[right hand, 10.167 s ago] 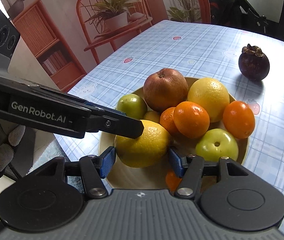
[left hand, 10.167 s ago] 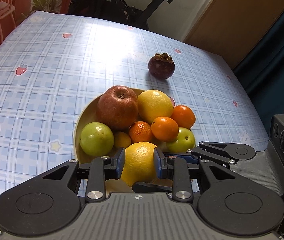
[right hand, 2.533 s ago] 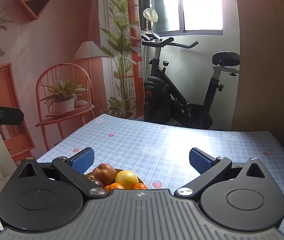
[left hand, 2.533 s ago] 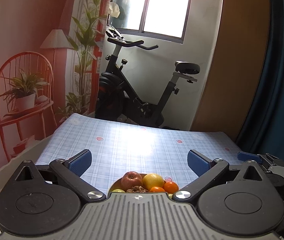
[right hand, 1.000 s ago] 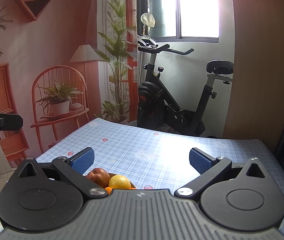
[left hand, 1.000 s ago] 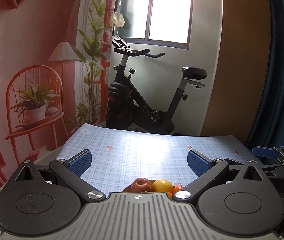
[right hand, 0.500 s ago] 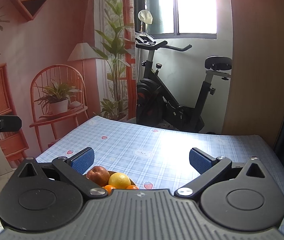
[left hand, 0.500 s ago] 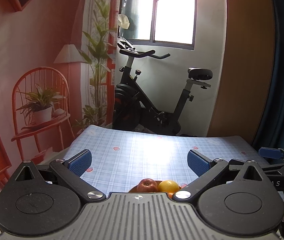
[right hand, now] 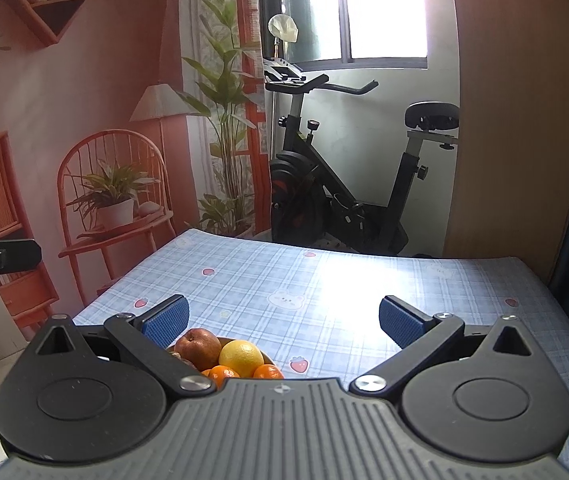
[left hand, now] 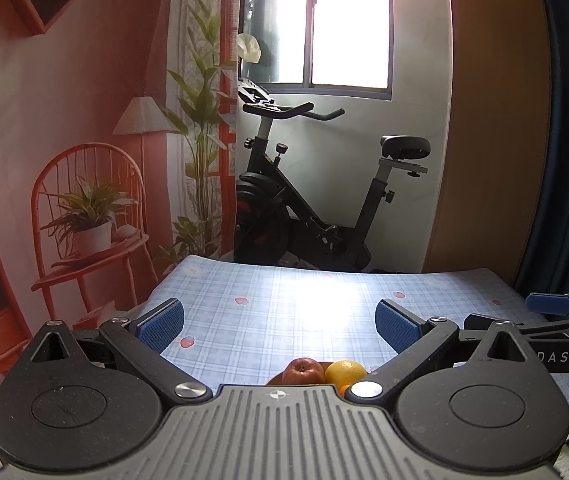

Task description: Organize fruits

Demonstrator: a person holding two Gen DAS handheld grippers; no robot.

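both grippers — left gripper [left hand: 279, 322], right gripper [right hand: 283, 319] — released, empty. fruit piled in bowl [right hand: 265, 356] at tabletop [right hand: 364, 280] near edge — nothing loose visible; task looks finished.

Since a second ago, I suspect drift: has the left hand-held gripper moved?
Yes. The left hand-held gripper has pulled back from the table and tilted up: the fruit bowl sits lower in its view.

Glossy plaid tablecloth [right hand: 364, 280] (plastic-looking), ribbed matt tongs [right hand: 280, 320]

left gripper [left hand: 279, 322] jaws spread wide, right gripper [right hand: 283, 320] likewise
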